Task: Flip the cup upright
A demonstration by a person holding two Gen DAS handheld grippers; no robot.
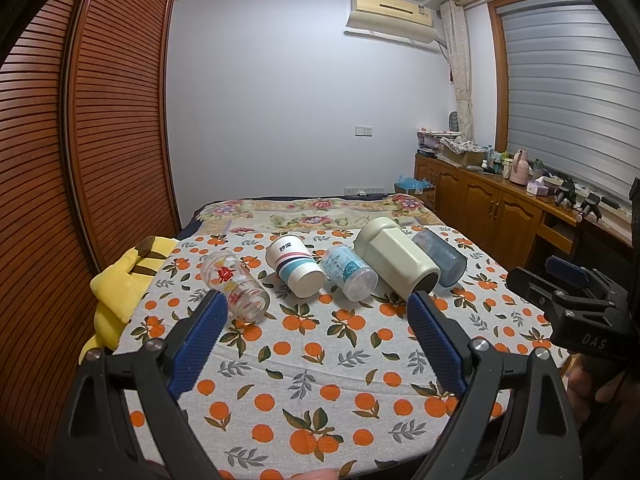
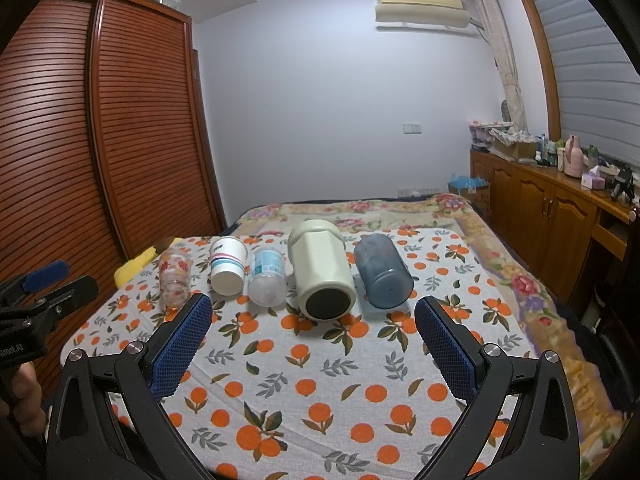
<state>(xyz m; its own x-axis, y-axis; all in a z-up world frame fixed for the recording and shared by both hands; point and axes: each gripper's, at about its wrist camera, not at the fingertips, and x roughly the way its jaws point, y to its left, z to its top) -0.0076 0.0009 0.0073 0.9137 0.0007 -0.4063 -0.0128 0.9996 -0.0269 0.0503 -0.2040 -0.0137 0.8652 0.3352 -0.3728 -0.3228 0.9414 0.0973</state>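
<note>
Several cups lie on their sides in a row on the orange-print cloth (image 1: 320, 360), bottoms toward me. From the left: a clear glass with red print (image 1: 236, 286) (image 2: 174, 280), a white paper cup with stripes (image 1: 294, 264) (image 2: 227, 266), a clear plastic cup with blue print (image 1: 349, 272) (image 2: 267, 278), a cream faceted mug (image 1: 396, 258) (image 2: 322, 270), a blue translucent cup (image 1: 440, 256) (image 2: 383, 272). My left gripper (image 1: 318, 306) is open and empty, short of the row. My right gripper (image 2: 314, 308) is open and empty, in front of the cream mug.
A yellow plush toy (image 1: 120, 284) lies at the cloth's left edge. A slatted wooden wardrobe (image 1: 100, 120) stands at the left. A wooden sideboard (image 1: 500, 200) with clutter runs along the right under the window. A floral bedspread (image 2: 360, 212) lies behind the cups.
</note>
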